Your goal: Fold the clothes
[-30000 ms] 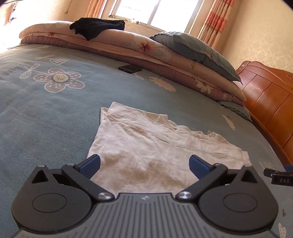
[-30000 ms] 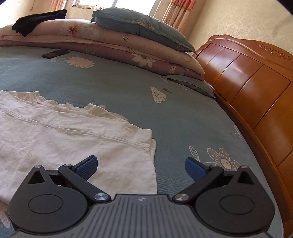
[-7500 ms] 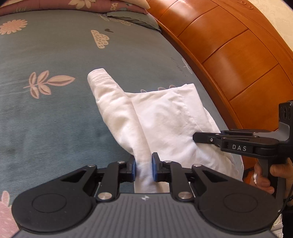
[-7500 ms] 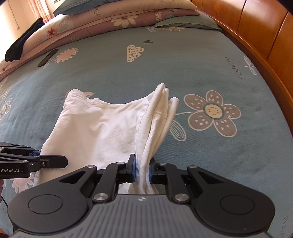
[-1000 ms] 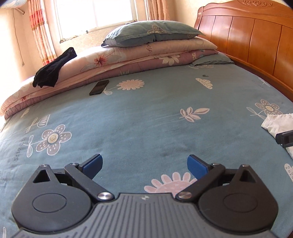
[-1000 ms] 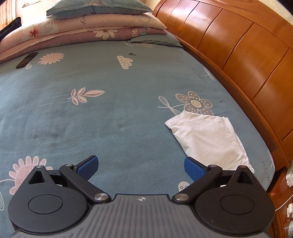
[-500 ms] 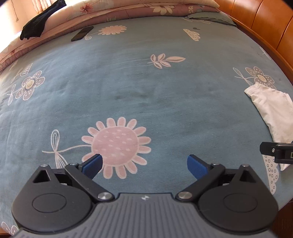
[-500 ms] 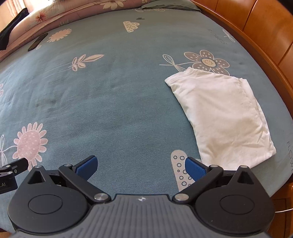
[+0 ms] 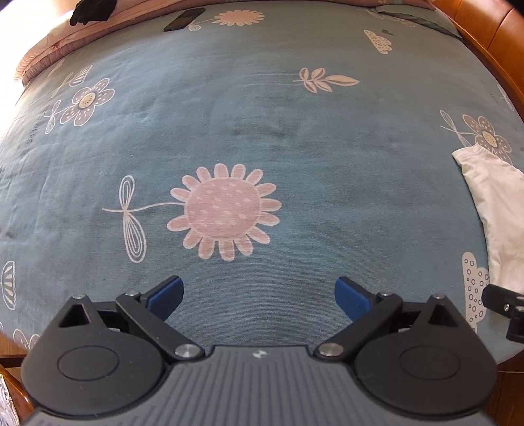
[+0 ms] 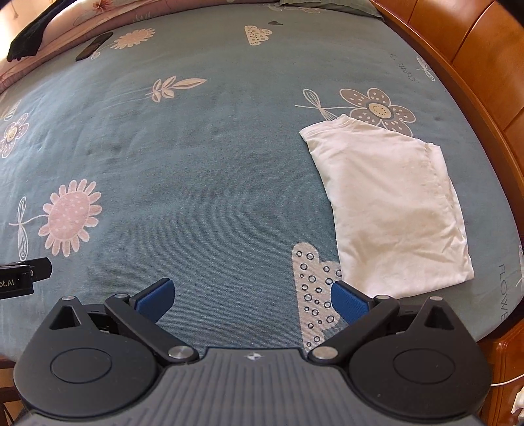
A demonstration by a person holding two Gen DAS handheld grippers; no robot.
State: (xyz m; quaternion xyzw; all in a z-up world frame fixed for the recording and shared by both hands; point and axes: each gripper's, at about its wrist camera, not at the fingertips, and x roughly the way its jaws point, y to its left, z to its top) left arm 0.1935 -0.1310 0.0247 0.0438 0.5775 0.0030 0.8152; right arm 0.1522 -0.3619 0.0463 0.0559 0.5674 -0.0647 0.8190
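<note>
The white garment (image 10: 393, 209) lies folded into a compact rectangle near the bed's right edge, beside the wooden side board. Only its left part (image 9: 494, 196) shows at the right rim of the left wrist view. My right gripper (image 10: 251, 296) hovers open over the near edge of the bed, its right blue pad just left of the garment's near corner, not touching it. Further left, my left gripper (image 9: 260, 295) is open too, above a pink flower print, with nothing between its fingers.
The blue-green floral bedspread (image 9: 262, 131) covers the bed. A dark phone (image 9: 184, 19) and a black garment (image 9: 93, 9) lie far back by the folded quilts. The orange wooden bed frame (image 10: 475, 65) runs along the right side. The other gripper's tip (image 10: 23, 272) shows at the left rim.
Both grippers have pulled back and risen, looking down more steeply on the bed. They stay open. The folded garment has not moved.
</note>
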